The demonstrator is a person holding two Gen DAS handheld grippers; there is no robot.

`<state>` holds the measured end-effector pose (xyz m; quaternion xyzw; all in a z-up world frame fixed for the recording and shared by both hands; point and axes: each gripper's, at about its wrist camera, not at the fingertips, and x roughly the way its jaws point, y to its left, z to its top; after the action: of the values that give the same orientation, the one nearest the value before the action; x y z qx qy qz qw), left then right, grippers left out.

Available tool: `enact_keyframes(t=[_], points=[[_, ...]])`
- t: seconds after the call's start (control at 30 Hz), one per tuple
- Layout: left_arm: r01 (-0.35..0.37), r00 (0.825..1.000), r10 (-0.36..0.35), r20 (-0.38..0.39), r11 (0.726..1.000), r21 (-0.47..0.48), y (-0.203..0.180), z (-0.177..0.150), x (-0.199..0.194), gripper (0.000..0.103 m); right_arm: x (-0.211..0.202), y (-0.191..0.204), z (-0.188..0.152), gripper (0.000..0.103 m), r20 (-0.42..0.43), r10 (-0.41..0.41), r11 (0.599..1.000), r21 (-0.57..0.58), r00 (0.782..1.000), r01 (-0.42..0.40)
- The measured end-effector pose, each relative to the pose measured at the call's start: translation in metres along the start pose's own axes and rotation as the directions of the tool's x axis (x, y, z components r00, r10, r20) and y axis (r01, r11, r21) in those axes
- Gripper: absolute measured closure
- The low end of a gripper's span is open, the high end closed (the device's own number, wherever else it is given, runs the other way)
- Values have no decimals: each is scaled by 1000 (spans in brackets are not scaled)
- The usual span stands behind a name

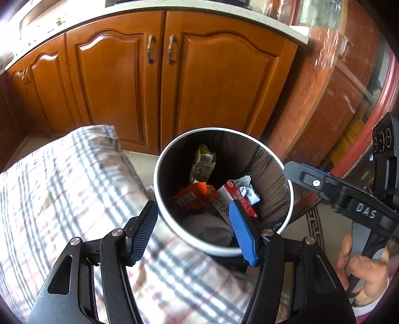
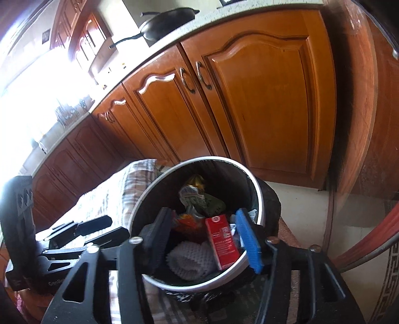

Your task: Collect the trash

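Observation:
A round white-rimmed trash bin [image 1: 159, 159] with a dark liner stands on the floor; it also shows in the right wrist view [image 2: 259, 197]. Inside lie a red carton [image 1: 237, 197] [image 2: 222, 241], an orange wrapper [image 1: 192, 197], a yellow-white packet [image 1: 204, 162], crumpled paper [image 1: 247, 189] and white foam netting [image 2: 189, 259]. My left gripper [image 1: 194, 224] is open and empty above the bin's near rim. My right gripper [image 2: 204, 236] is open and empty over the bin mouth. The right gripper also shows at the right in the left wrist view [image 1: 324, 184].
A plaid cushion [image 1: 62, 187] lies left of the bin, touching it. Wooden kitchen cabinets [image 1: 159, 82] stand behind. A wooden panel wrapped in clear film [image 1: 324, 99] stands on the right. A dark pan [image 2: 169, 22] sits on the counter.

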<state>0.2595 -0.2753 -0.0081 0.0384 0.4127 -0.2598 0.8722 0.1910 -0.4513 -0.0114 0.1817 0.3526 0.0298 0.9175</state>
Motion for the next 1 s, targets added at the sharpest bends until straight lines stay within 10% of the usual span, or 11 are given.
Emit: enact_keyframes(t=[0.23, 0.67, 0.9, 1.0], points=[[-3, 998, 8, 62, 996, -89, 19, -36, -37, 25, -22, 19, -15, 3, 49, 19, 1000, 7, 999, -19], [-10, 981, 47, 189, 981, -196, 49, -113, -101, 15, -54, 68, -85, 1, 104, -10, 1000, 4, 995, 10], [-44, 944, 100, 314, 983, -180, 53, -133, -140, 7, -79, 91, -106, 1, 210, -38, 997, -55, 977, 50], [-98, 891, 163, 424, 980, -171, 49, -143, -164, 0, -101, 104, -106, 0, 311, -41, 990, -116, 949, 81]])
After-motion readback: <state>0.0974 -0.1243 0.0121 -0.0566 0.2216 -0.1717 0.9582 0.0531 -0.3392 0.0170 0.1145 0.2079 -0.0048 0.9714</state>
